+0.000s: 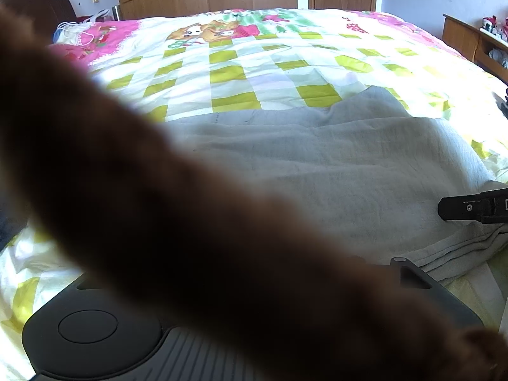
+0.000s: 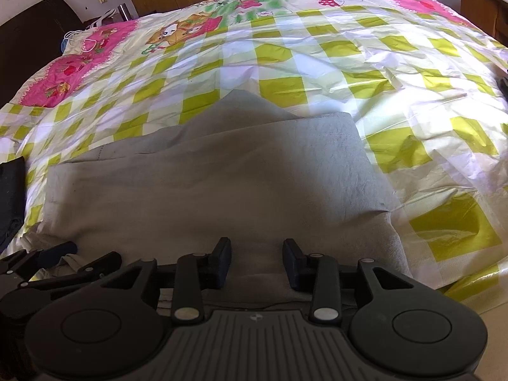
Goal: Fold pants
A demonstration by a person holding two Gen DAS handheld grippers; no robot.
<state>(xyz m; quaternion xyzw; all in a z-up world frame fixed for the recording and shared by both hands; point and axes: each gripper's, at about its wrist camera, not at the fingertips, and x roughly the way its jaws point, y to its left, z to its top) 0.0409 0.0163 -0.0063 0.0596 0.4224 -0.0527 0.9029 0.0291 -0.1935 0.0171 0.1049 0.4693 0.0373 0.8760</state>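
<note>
Covering most of both views is a bed (image 2: pixel 397 73) under a glossy bedspread of yellow-green and white checks with pink cartoon borders. On its near part lie the grey pants (image 2: pixel 206 174), already doubled into a broad, thick rectangle with one corner peaking up at the far edge and stacked layers showing along the near hem.

The right hand-held gripper (image 2: pixel 257 260) hovers at that near hem, jaws parted and gripping nothing, cloth visible between them. The left hand-held gripper (image 2: pixel 63 263) sits just beside it to the left; whether it is open or closed cannot be told, since a blurred brown shape (image 1: pixel 158 206) covers its own camera.

To fold well, both should probably pinch all layers at the near edge, lift evenly, and lay it squarely onto the far edge.
</note>
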